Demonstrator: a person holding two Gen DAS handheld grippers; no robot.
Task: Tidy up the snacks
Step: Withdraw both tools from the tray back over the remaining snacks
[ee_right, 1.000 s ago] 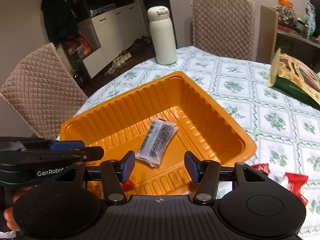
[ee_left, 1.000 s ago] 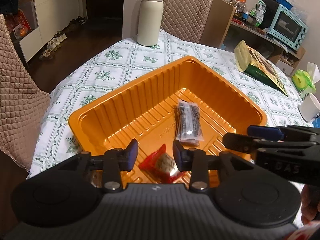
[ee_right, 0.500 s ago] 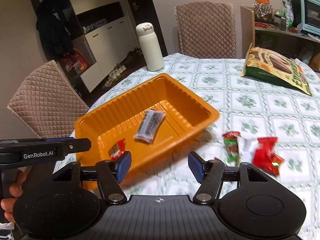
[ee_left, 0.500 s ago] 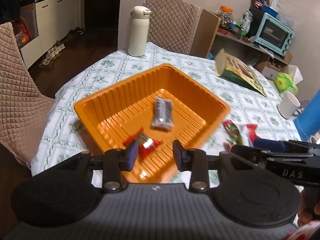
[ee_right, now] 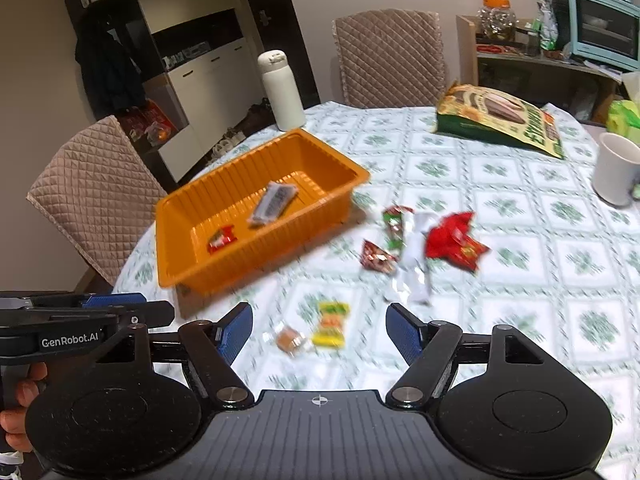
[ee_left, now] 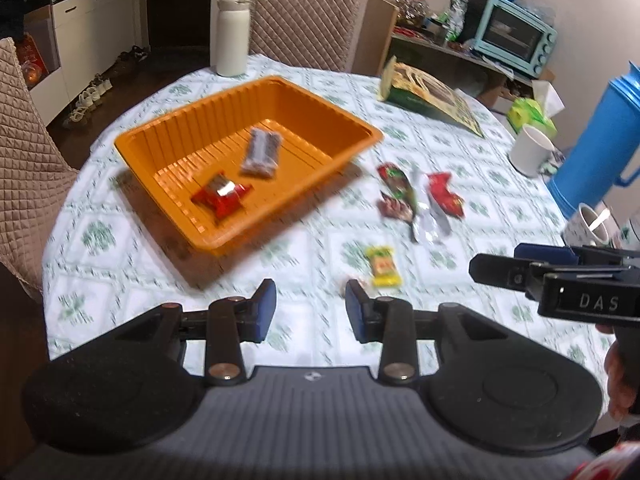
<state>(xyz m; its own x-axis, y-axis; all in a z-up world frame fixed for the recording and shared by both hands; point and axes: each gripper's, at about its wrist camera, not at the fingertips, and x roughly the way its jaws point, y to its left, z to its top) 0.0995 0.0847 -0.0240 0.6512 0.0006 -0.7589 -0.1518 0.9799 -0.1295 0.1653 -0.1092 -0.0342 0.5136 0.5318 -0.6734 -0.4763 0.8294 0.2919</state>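
Right wrist view: the right tool [ee_right: 319,330] is hovering, jaws apart, over a yellow candy [ee_right: 330,323] on the desk [ee_right: 520,280]. The left tool [ee_left: 311,308] (also gaping, empty) is hanging beside the tray [ee_left: 172,184], which is holding two snacks.

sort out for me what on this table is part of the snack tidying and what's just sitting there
Part of the job:
orange tray
grey packet and red packet, both in the tray
loose snacks on the cloth
yellow candy
small brown candy

Just lying about:
white bottle
big green bag
white mug
blue jug
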